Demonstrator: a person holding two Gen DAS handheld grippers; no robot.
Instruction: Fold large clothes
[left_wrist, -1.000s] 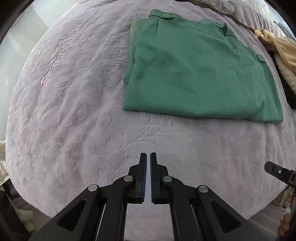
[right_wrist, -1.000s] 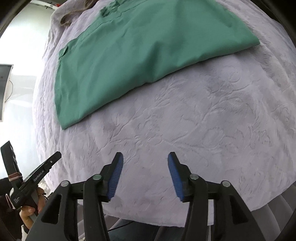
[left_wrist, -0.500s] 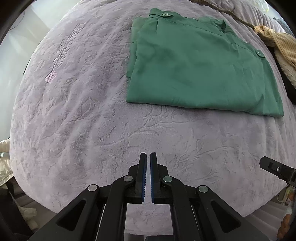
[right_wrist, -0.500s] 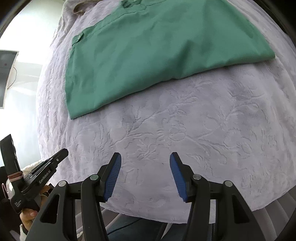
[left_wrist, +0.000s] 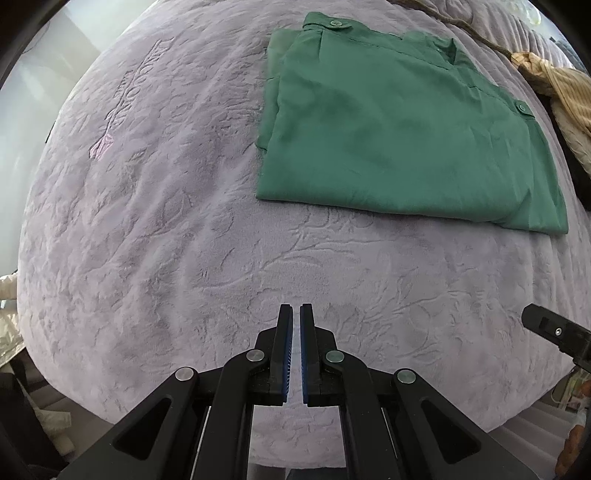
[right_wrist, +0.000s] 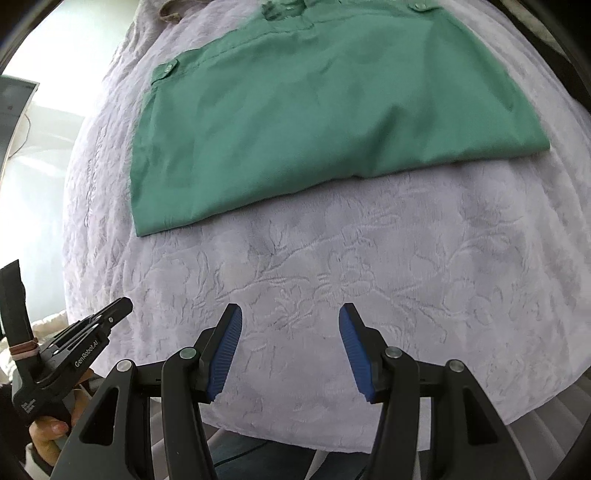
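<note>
Mustard knitted garment (left_wrist: 565, 92) cut off at two o'clock, perhaps a sweater, folded green cotton shirt (left_wrist: 402, 129) flat on embossed lilac plush blanket (left_wrist: 166, 240), left gripper (left_wrist: 296, 321) closed and empty, right gripper (right_wrist: 290, 321) parted, holding nothing.

Lilac embossed bedspread (left_wrist: 207, 258); folded green shirt (left_wrist: 406, 129) flat on it; tan knit garment (left_wrist: 565, 96) at edge.

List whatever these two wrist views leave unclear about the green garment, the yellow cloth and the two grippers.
- Green garment: folded, so the layers underneath are covered by its top layer; in the right wrist view its collar end is cut by the top edge.
- Yellow cloth: left wrist view, cut off by the lens rim; its kind is unclear.
- Right gripper: in the left wrist view only a tip shows at the edge.
- Left gripper: its pads are hidden in the right wrist view.
</note>
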